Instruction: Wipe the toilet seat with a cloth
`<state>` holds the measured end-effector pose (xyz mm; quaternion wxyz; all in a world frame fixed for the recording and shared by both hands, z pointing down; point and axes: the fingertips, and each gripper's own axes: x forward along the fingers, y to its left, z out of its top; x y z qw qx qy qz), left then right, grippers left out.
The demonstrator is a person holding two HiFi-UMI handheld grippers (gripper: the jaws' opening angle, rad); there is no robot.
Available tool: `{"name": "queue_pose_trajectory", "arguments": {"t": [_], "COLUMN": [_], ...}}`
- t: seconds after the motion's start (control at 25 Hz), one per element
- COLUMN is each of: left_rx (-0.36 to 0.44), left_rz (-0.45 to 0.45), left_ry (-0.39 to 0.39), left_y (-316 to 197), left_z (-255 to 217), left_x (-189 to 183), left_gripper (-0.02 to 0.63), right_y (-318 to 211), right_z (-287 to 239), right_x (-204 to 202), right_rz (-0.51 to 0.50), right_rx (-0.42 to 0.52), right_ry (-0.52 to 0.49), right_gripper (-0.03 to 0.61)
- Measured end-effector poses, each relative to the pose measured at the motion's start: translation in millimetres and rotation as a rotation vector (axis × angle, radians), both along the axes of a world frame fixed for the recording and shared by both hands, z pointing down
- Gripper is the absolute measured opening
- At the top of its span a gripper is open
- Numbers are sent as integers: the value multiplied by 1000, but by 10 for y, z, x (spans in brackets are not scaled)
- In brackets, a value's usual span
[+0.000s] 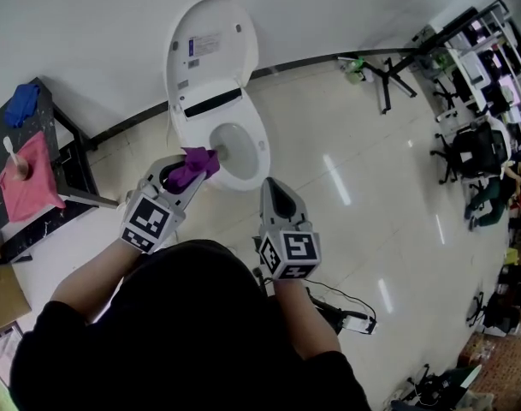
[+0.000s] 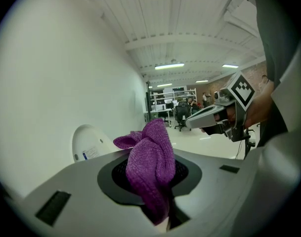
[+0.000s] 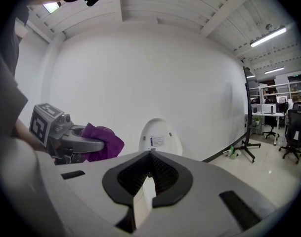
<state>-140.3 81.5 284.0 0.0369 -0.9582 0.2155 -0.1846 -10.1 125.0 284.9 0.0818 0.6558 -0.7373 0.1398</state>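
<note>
**Purple cloth held over the toilet's front-left rim**

A glossy pale floor (image 1: 354, 229) and a white wall (image 1: 89, 24) fill most of the head view. Office chairs (image 1: 478, 148) stand well apart at the far right.

Against the wall stands 1 white toilet (image 1: 200, 110). Its lid (image 1: 210, 41) is raised upright and its seat (image 1: 262, 157) is down around the open bowl. To the toilet's left is a dark table (image 1: 46, 114). A pink cloth (image 1: 29, 182) lies on it, with a blue cloth (image 1: 22, 101) at its far corner.

A person holds 2 grippers in front of the bowl. The left gripper (image 1: 190, 174) is clamped on a purple cloth (image 1: 196, 163), which bunches up out of the jaws and over the seat's front-left edge. From above, it cannot be told whether the cloth touches the seat. In the left gripper view the cloth (image 2: 150, 167) stands between the dark pads, a fold flopping toward the lid.

The right gripper (image 1: 269, 187) sits just beside the bowl's front, apart from the left one. Its jaws are together with nothing between them, pointing toward the lid.
</note>
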Motion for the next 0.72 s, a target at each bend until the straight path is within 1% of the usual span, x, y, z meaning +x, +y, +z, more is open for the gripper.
{"name": "queue_pose_trajectory", "arguments": {"t": [0.24, 0.72], "left_rx": [12, 19], "left_rz": [-10, 9], "left_ry": [7, -7], "left_y": [67, 86], "left_z": [-50, -39], "left_x": [91, 116], "left_gripper": [94, 94], "right_y": [109, 118], "right_z": [0, -54], "right_x": [22, 16], "right_rz": [-27, -18], "right_rx": [3, 16], "right_ry": [16, 22], "right_gripper": [15, 15]}}
